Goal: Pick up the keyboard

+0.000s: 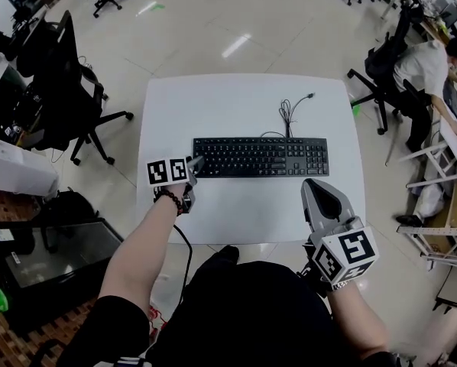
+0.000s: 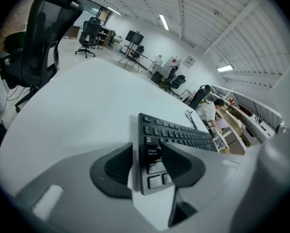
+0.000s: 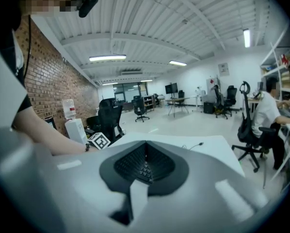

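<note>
**Left jaws.** The left gripper [image 2: 148, 153] has its jaws spread. The left end of the keyboard [image 1: 260, 157] stands between them. One jaw lies outside the short edge and the other over the first columns of keys. No firm pinch is evident, and the keyboard appears to lie flat on the table [image 1: 236, 98].

**Right jaws.** The right gripper [image 3: 145, 144] has its jaws pressed together with nothing between them. It hangs on the person's side of the keyboard's right end, apart from it, and points out over the table.

**Position of the keyboard.** The keyboard runs from between the left jaws away toward the right jaws. Its far end is unsupported by either gripper. The cable [image 1: 290, 112] lies in a loose coil beyond the keyboard, on the side away from both pairs of jaws, with its plug free.

**Risks (judgement).**
- With only one end gripped, the long board would act as a lever. It could pivot and slip out of the left jaws, or drag its right end across the table.
- A jaw closing over the keys bears on rounded, yielding caps rather than the frame, so the hold may be shallow.
- The trailing cable could snag as the board rises.
- The closed right jaws cannot take the other end until they are opened.

**Containers.** None shows on the table.
</note>
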The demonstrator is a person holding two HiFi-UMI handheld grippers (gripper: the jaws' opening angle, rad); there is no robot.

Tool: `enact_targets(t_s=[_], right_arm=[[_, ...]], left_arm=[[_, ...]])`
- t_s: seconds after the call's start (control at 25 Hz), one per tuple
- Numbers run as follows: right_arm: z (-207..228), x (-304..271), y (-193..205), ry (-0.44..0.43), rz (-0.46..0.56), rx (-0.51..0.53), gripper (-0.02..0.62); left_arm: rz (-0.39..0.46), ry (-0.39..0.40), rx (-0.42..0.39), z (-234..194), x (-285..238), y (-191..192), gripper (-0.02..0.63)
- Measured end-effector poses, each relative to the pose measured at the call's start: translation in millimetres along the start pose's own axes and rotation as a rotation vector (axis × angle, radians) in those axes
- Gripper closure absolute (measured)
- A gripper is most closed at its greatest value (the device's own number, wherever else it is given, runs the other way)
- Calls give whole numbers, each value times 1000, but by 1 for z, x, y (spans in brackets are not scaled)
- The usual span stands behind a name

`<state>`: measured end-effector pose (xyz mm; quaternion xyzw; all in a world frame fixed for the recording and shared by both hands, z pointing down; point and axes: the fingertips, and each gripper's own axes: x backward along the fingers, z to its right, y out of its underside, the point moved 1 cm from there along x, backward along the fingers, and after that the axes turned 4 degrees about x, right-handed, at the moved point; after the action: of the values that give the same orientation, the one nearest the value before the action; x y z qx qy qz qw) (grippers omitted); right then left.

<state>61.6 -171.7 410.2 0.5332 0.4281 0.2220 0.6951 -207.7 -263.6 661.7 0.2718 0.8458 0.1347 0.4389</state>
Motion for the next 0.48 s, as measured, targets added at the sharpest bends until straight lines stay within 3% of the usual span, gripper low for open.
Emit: enact_targets(t_s=[0.48], right_arm=[[-4,-20,-5,-8,4,-12,592]], left_arm=[[-24,37,28,5,1,-9,474]])
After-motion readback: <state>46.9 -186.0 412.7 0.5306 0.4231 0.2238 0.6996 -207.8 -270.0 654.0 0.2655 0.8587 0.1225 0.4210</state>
